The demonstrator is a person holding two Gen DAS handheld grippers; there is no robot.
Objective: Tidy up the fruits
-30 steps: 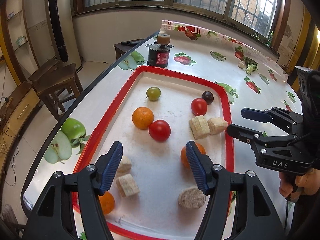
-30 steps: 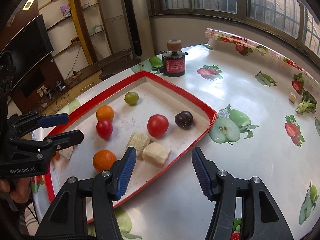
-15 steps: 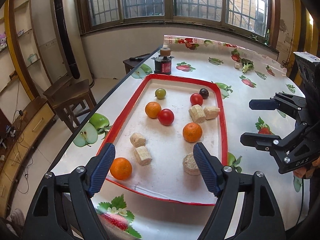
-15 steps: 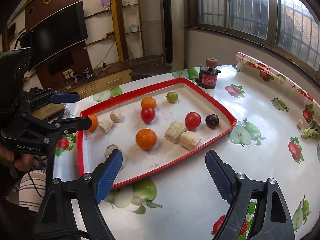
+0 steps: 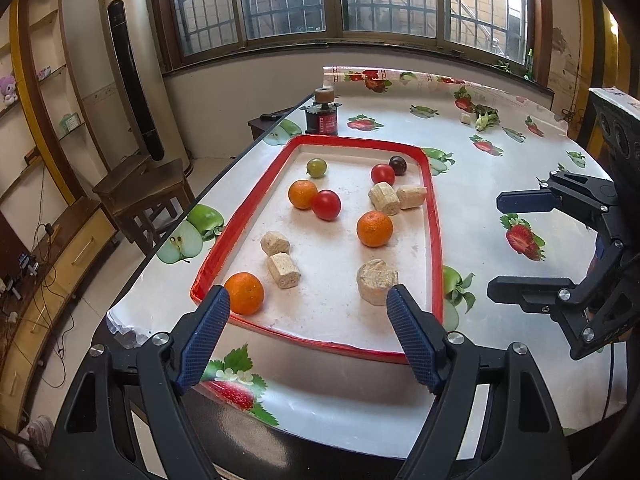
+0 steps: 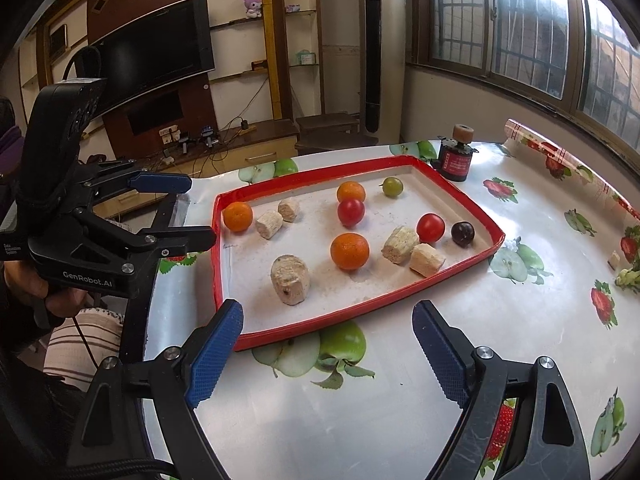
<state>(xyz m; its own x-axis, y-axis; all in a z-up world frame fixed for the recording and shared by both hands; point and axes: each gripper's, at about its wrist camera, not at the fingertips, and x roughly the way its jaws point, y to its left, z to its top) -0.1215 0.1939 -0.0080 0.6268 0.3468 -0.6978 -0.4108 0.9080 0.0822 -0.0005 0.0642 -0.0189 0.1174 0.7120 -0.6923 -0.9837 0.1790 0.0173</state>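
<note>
Barred windows run behind a glossy white table (image 5: pixel 472 184) covered in a fruit-print cloth, and on it lies a shallow red-rimmed white tray (image 5: pixel 434 240) that holds all the fruit. Inside the tray are three oranges, one at the near left corner (image 5: pixel 244 293), one in the middle (image 5: pixel 375 228) and one further back (image 5: pixel 303 194), touching a red tomato (image 5: pixel 326 204); a second red tomato (image 5: pixel 382 173) sits beside a dark plum (image 5: pixel 398 164), and a green round fruit (image 5: pixel 317 167) lies near the far rim. Several beige cork-like cylinders (image 5: pixel 377 281) are scattered among them. A small red-labelled black can (image 5: pixel 321 118) stands just past the tray. Over the near edge of the table the left gripper (image 5: pixel 308 334) hovers, blue-padded jaws spread wide with nothing between them. From the right wrist view the right gripper (image 6: pixel 326 350) is equally wide apart and empty, over the tablecloth by the tray's side; its jaws have just been opening. Only this view shows the dark wall-mounted television (image 6: pixel 148 52), the purple plush toy (image 6: pixel 253 3) on a shelf, and a hand (image 6: pixel 60 300) gripping the left tool's handle.
</note>
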